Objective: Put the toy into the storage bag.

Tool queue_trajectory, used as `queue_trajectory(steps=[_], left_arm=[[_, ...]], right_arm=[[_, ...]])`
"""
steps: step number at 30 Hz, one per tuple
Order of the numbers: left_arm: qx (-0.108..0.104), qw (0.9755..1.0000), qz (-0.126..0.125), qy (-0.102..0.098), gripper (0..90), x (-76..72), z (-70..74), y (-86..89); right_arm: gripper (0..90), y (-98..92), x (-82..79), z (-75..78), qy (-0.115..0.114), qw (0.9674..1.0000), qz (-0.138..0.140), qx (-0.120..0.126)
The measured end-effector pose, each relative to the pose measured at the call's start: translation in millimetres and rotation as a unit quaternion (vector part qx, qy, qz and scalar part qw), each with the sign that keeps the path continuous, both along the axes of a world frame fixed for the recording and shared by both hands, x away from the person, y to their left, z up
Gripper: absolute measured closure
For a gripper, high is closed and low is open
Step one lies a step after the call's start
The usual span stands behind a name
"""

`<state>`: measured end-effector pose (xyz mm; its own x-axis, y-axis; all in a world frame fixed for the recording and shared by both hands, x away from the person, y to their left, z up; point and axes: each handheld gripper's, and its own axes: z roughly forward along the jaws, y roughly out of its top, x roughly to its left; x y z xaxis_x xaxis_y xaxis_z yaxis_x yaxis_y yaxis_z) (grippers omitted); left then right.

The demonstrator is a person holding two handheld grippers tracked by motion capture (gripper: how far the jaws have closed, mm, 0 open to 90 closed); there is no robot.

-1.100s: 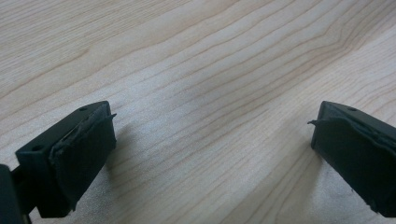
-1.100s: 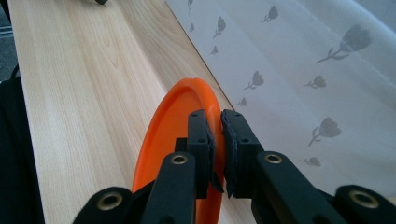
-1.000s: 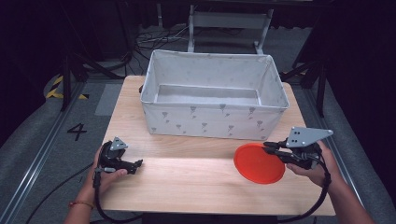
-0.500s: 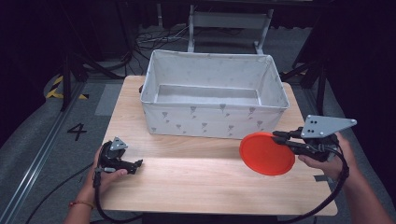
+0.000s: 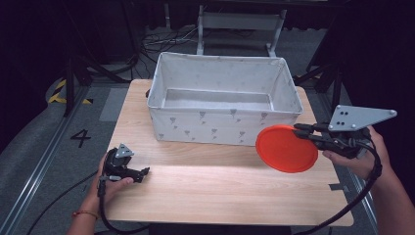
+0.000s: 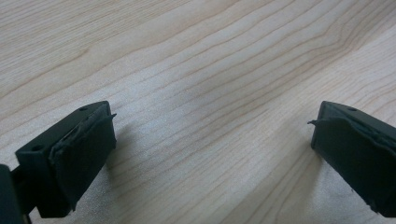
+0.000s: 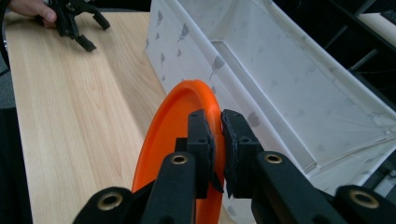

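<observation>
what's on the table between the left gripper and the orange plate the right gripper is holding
Nothing: in the high view, bare wooden table runs from the left gripper to the orange plate.

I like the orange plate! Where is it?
In the high view, the orange plate is at the right, clamped by the right hand-held gripper, before the white bin.

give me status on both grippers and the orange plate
Right gripper shut on orange plate, lifted beside fabric bin. Left gripper open, resting on table. Path clear.
</observation>
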<state>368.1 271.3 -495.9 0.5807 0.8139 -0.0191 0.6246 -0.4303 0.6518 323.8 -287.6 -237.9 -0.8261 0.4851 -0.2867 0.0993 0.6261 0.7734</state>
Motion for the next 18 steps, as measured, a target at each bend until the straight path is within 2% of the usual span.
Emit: queue_trajectory(steps=[12, 18], left_arm=[[0.0, 1.0, 0.0, 0.0, 0.2, 0.0, 0.0, 0.0], [0.0, 1.0, 0.0, 0.0, 0.2, 0.0, 0.0, 0.0]], right_arm=[[82.6, 3.2, 10.6, 23.8, -0.012, 0.9999, -0.002, 0.005], [82.6, 5.3, 13.9, 28.0, -0.017, 0.9998, -0.006, 0.007]])
